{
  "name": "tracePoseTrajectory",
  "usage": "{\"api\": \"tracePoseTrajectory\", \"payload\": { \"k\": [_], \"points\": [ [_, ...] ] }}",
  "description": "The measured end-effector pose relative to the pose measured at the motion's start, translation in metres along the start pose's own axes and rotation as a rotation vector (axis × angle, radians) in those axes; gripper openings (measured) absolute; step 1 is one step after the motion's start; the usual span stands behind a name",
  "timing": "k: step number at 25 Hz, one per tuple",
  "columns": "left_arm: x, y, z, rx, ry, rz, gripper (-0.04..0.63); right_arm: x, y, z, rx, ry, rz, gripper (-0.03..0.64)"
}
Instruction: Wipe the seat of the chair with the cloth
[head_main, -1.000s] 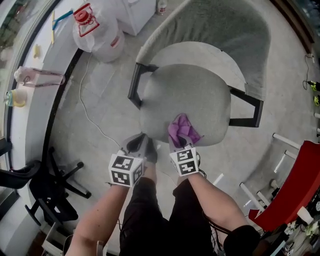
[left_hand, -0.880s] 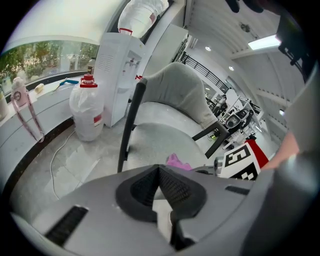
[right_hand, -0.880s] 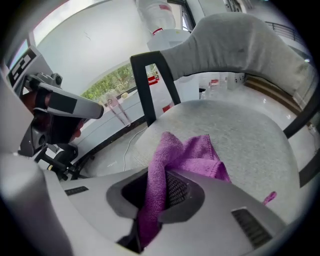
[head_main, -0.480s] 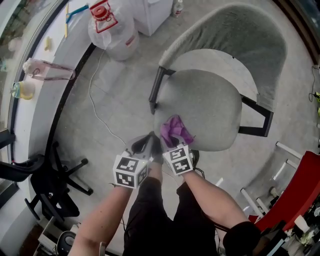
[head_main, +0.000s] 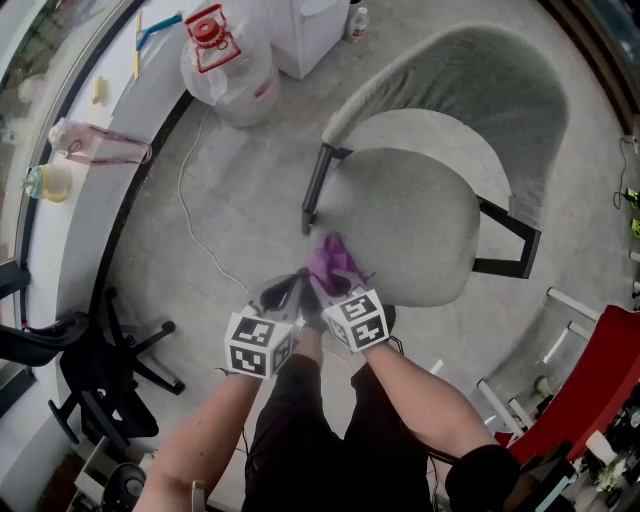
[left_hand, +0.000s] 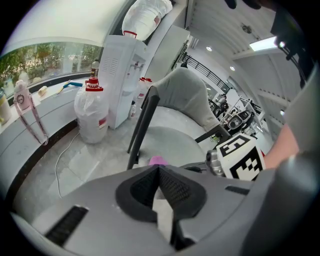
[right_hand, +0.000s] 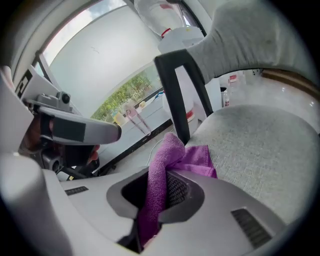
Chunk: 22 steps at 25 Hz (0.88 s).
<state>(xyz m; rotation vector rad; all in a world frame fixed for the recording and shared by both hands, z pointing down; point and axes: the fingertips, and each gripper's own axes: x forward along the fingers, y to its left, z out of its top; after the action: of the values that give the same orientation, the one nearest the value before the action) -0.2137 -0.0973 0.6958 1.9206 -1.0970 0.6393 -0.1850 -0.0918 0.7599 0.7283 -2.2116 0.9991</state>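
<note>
Left gripper (left_hand: 159, 175): jaws pressed together with nothing between them. It is held over the floor off the chair's near left corner, just beside the right gripper (right_hand: 161, 187).

Right gripper: jaws clamped on the purple cloth (right_hand: 172, 152), which bunches up out of them.

Cloth: the free end rests on the near edge of the grey seat (head_main: 405, 215), towards its left corner, close to the black frame post (head_main: 315, 188).

Chair: a curved grey backrest (head_main: 480, 70) rises along the seat's far edge.

Floor beyond: a large clear water jug (head_main: 228, 60) with a red cap, and a white cable (head_main: 185, 215) lying near it.
</note>
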Motion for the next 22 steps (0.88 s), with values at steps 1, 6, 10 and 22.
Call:
{"api": "tracePoseTrajectory", "payload": {
  "k": [1,6,10,22],
  "points": [
    [-0.001,-0.002,0.001,0.004,0.003,-0.004,0.005,-0.006,0.001,0.004,0.000,-0.014,0.006,0.048],
    [0.001,-0.019,0.020,0.036,0.001,-0.058,0.005,-0.041,-0.010,0.024,0.063,-0.093,-0.021,0.048],
    [-0.001,-0.039,0.038,0.067,-0.001,-0.091,0.005,-0.078,-0.027,0.034,0.126,-0.161,-0.072,0.048],
    [0.031,-0.107,0.051,0.236,0.066,-0.184,0.005,-0.219,-0.141,0.009,0.274,-0.313,-0.396,0.048]
  ]
}}
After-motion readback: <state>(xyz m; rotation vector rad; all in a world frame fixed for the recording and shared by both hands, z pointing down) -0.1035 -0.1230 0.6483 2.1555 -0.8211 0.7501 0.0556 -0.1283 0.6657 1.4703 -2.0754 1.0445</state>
